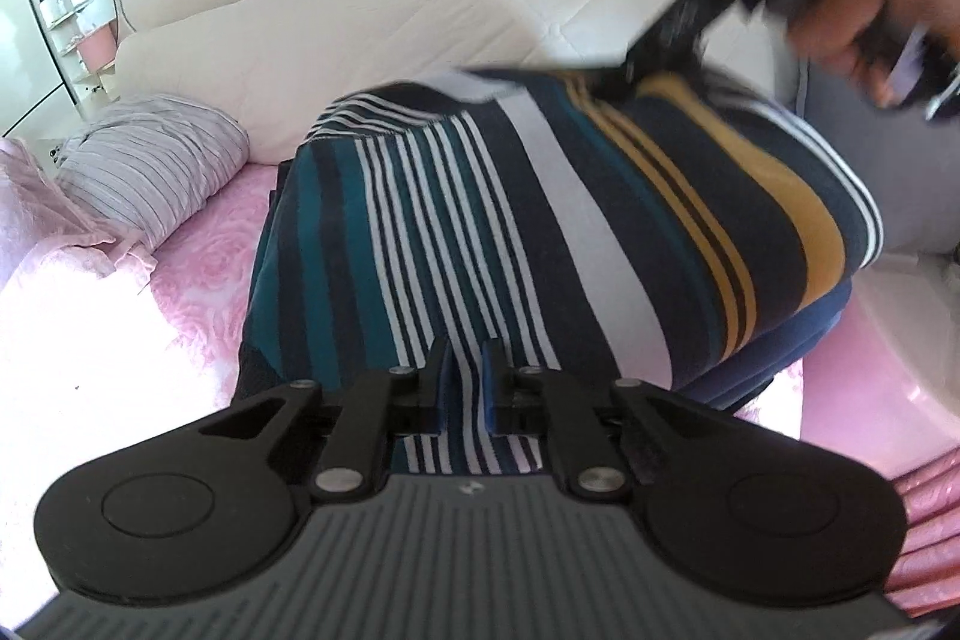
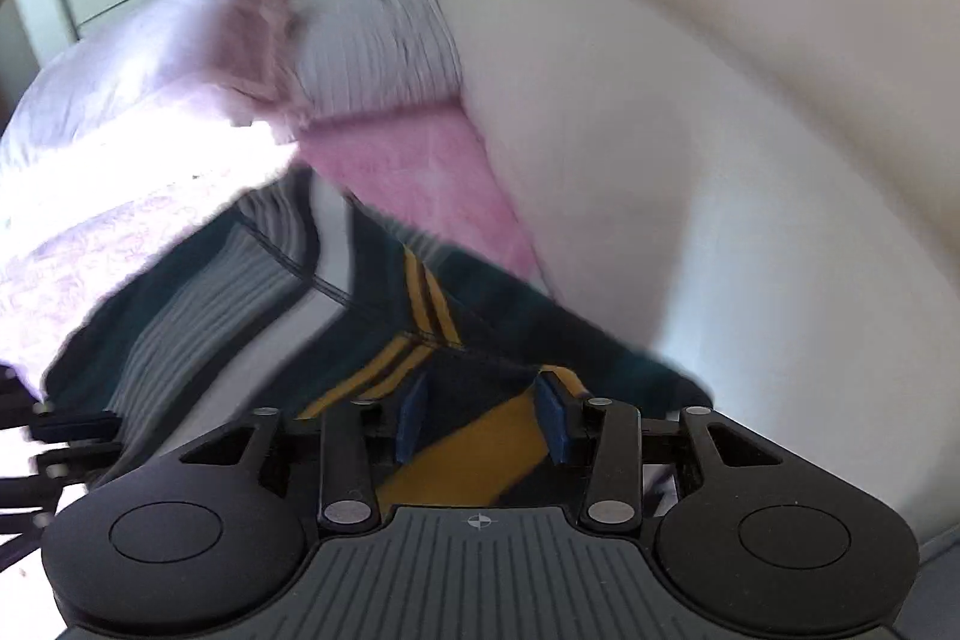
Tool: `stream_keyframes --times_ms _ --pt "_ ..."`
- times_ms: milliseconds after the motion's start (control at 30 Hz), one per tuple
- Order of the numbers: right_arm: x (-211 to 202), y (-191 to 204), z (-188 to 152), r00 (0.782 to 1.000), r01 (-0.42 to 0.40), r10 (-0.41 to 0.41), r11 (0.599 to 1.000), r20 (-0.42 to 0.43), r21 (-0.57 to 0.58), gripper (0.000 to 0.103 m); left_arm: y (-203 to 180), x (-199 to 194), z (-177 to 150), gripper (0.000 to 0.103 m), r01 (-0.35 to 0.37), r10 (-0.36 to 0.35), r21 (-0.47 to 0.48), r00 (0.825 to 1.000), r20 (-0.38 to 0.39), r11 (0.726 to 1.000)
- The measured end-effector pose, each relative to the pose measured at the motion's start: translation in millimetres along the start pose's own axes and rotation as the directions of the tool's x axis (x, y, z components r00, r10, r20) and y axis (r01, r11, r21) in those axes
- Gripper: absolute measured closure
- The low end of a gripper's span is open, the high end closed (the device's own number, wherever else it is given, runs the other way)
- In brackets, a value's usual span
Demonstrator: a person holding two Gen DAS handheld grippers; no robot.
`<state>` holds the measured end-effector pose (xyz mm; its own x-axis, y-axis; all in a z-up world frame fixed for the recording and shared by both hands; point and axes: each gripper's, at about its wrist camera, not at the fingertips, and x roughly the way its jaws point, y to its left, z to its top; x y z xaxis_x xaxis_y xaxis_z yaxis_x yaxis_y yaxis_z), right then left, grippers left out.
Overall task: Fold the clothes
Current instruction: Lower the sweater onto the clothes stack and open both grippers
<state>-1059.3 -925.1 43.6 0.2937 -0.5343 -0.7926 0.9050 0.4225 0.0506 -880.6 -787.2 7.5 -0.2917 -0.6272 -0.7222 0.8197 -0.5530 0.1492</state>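
across the pink floral bedspread (image 1: 198, 274) lies the striped shirt (image 1: 480, 220), navy, teal, white and mustard, running from 6 toward 12 o'clock in the left wrist view. the left gripper (image 1: 467, 388) at 6 o'clock is clenched, blue pads pinching a ridge of the shirt. the right gripper (image 2: 483, 418), blurred, stands part-way apart over mustard stripes; whether it grasps cloth i cannot tell. a striped pillow (image 1: 150, 160) sits at 9 o'clock, beside the cream headboard (image 1: 390, 34).

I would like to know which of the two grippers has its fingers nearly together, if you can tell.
The left gripper: only a narrow gap shows between its blue pads, while the right gripper stands clearly wider.
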Motion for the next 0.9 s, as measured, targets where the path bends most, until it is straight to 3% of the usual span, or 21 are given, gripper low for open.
stream_keyframes --times_ms 133,267,400,500,600,667,800,900 --pt "9.1 -7.2 8.6 1.0 -0.018 0.018 1.0 -0.012 -0.007 0.061 -0.1 4.2 7.1 0.098 -0.008 0.008 -0.009 1.0 -0.011 1.0" --pt "-33.0 -19.3 9.7 0.993 -0.031 0.016 0.992 0.114 0.126 0.061 4.7 2.6 7.5 0.098 0.007 -0.007 -0.007 1.0 -0.022 1.0" --pt "-26.9 -22.5 -21.9 0.999 -0.025 0.018 0.985 0.044 0.17 0.061 4.2 1.7 4.6 0.098 0.008 -0.008 0.001 1.0 -0.018 1.0" --pt "-11.1 -27.1 -32.3 0.999 -0.037 0.032 0.985 0.034 0.168 0.061 2.9 1.6 4.4 0.098 0.007 -0.007 0.021 1.0 -0.01 1.0" --pt "-27.5 -20.4 -26.2 0.998 -0.023 0.013 0.987 0.068 0.159 0.061 6.8 0.4 6.9 0.097 0.01 -0.01 0.014 1.0 -0.026 1.0" --pt "-47.1 -12.4 -36.1 0.994 -0.008 -0.007 0.991 0.108 0.137 0.059 11.6 -2.8 10.0 0.096 0.015 -0.016 -0.003 0.999 -0.03 1.0" --pt "-77.8 8.1 -69.9 0.987 -0.005 -0.014 0.993 0.162 0.116 0.045 24.8 -20.3 12.3 0.094 -0.008 0.008 -0.065 1.0 -0.007 0.998" --pt "-72.2 23.5 -97.6 0.994 -0.037 0.024 0.993 0.11 0.113 0.044 33.2 -18.3 3.6 0.094 -0.029 0.025 -0.104 0.999 -0.04 0.994"
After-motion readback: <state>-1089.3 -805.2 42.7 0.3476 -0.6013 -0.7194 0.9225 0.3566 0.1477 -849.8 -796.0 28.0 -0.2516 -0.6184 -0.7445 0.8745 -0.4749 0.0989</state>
